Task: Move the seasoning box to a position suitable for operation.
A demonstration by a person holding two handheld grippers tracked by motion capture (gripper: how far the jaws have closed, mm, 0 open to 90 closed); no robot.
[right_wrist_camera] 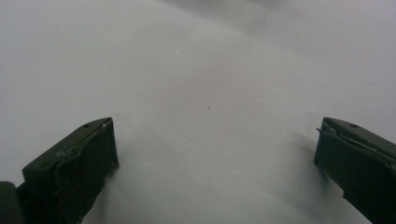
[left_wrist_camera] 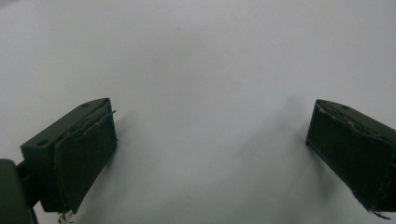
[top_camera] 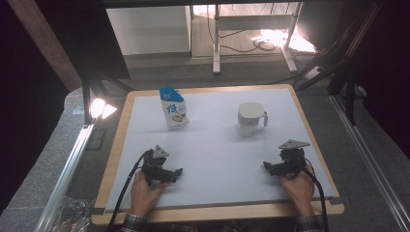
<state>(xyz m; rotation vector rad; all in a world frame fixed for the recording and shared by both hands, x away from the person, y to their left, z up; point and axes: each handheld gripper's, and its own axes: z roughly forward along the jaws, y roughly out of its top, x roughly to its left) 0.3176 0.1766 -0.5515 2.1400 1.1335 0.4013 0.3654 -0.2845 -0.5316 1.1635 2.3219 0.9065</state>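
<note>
- Behind the table a grey floor is running back to a desk frame (top_camera: 251, 34) with cables under it, and a lamp (top_camera: 99, 107) is glowing at the table's left edge.
- From the high view, a white mat (top_camera: 212, 150) is covering the wooden table (top_camera: 116, 145). A blue and white pouch (top_camera: 173, 107) is standing upright at the far left of the mat, and a white mug (top_camera: 250, 116) is sitting at the far right, well apart from it.
- Both hands are resting at the near edge: the left gripper (top_camera: 167, 171) is lying near the mat's left side and the right gripper (top_camera: 276, 166) near its right side, each well short of the pouch and mug.
- Through the left gripper view, the left gripper (left_wrist_camera: 210, 149) is holding its jaws wide apart over bare mat, gripping nothing.
- Through the right gripper view, the right gripper (right_wrist_camera: 215, 163) is likewise spreading its jaws wide over bare mat, with nothing between them.
</note>
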